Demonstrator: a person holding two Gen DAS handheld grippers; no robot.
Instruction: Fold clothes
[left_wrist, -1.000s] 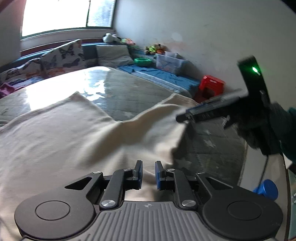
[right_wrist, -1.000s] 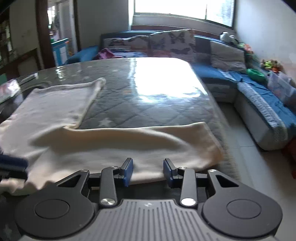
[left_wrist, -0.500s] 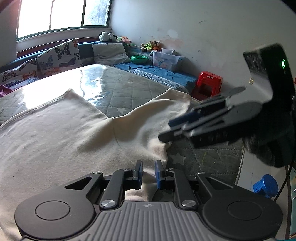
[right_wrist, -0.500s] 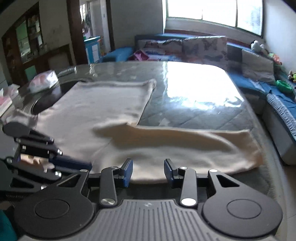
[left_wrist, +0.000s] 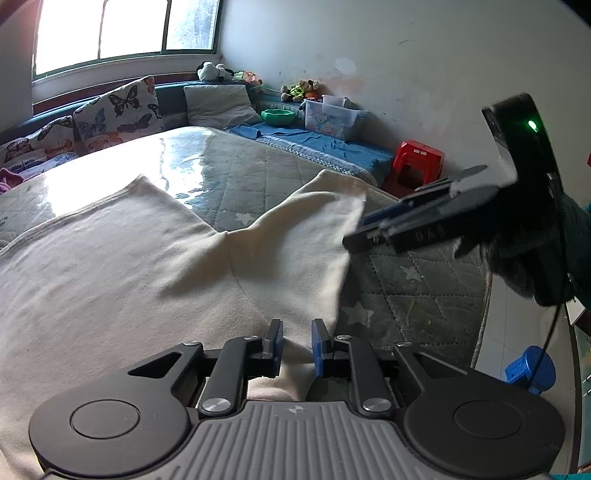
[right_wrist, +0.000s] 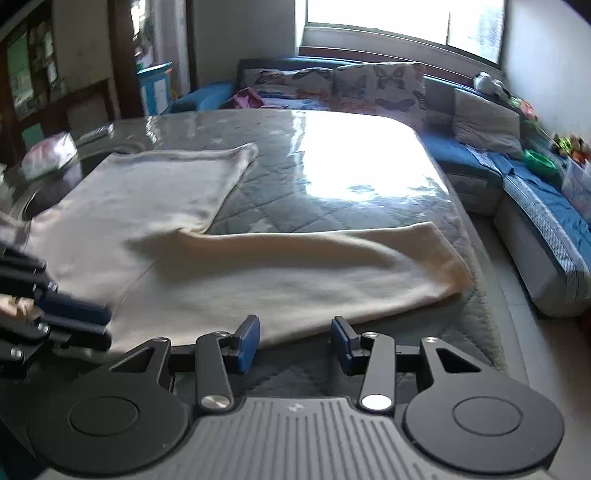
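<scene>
A cream long-sleeved garment (left_wrist: 122, 266) lies flat on the grey quilted table (left_wrist: 406, 280); it also shows in the right wrist view (right_wrist: 280, 266), one sleeve stretching right toward the table edge. My left gripper (left_wrist: 297, 341) is over the garment's near edge, its jaws a small gap apart with cloth between them. My right gripper (right_wrist: 293, 339) is open and empty, just in front of the sleeve's near edge. In the left wrist view the right gripper (left_wrist: 373, 232) hovers beside the sleeve end. In the right wrist view the left gripper (right_wrist: 74, 321) sits at the left on the cloth.
A sofa with butterfly cushions (right_wrist: 376, 85) and blue covers (right_wrist: 535, 184) runs around the table's far and right sides. A red stool (left_wrist: 417, 162) and a blue object (left_wrist: 532, 369) stand on the floor right of the table. A bag (right_wrist: 48, 155) lies at the table's left.
The right gripper has swung back toward the sleeve end and away from the left gripper. The left gripper stays over the garment's near edge.
</scene>
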